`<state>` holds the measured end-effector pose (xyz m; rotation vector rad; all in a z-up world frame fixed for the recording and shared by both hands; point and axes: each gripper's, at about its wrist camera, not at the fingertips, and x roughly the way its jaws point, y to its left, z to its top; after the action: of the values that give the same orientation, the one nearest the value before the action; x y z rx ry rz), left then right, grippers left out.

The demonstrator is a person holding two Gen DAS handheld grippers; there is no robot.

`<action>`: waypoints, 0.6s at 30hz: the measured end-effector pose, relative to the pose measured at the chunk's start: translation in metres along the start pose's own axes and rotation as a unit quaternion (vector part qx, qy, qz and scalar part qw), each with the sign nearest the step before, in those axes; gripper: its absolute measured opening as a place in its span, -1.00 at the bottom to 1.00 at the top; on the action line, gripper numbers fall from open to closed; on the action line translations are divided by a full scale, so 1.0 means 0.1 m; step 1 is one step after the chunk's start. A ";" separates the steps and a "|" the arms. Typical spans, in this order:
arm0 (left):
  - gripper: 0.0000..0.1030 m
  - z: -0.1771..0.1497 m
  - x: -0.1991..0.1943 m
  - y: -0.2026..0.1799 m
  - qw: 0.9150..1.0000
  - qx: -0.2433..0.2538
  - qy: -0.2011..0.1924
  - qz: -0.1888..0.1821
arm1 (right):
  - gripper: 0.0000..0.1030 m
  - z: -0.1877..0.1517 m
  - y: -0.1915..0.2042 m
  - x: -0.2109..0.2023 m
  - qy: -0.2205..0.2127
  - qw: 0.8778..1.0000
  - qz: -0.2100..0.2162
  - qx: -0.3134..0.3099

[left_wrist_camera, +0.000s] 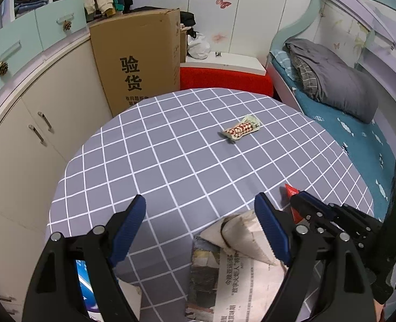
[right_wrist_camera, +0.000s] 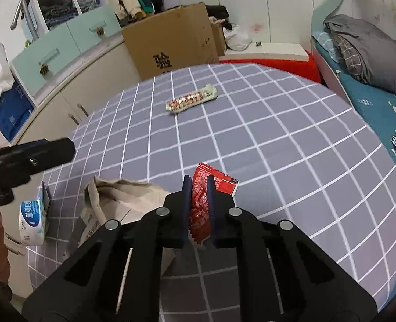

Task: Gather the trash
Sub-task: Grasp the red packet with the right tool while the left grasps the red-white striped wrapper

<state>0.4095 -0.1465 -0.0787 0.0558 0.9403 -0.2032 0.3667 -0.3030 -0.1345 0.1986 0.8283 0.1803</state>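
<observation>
The red snack wrapper point(right_wrist_camera: 201, 201) stands on edge at the near part of the grey checked tablecloth point(right_wrist_camera: 278, 134), its flat faces pinched from both sides, its jagged bottom seam hanging towards the cloth and its top corner leaning away. It is crinkled, with small pale print.

The long snack wrapper point(right_wrist_camera: 191, 99), pale green at the ends and patterned red and white along its middle, lies flat towards the far side of the tablecloth, well apart from the red one.

A beige folded newspaper pouch point(right_wrist_camera: 122, 201) sits on the tablecloth just beside the red wrapper, its mouth gaping.
</observation>
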 end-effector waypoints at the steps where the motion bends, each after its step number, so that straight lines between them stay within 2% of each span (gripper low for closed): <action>1: 0.58 0.01 0.01 -0.02 1.000 0.002 -0.001 0.000 | -0.78 0.01 -0.02 -0.01 -0.003 1.000 0.003 0.002; 7: 0.58 0.17 0.13 -0.18 1.000 0.018 -0.001 -0.006 | -0.79 0.16 -0.15 -0.07 -0.024 1.000 0.013 0.013; 18: 0.58 0.62 0.79 -0.42 0.999 0.023 0.038 -0.020 | -0.79 0.50 -0.45 0.08 -0.058 0.997 0.016 0.046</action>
<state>0.4958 -0.2083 -0.1041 0.0870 1.0123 -0.2620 0.4131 -0.3497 -0.1179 0.3059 0.7180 0.1595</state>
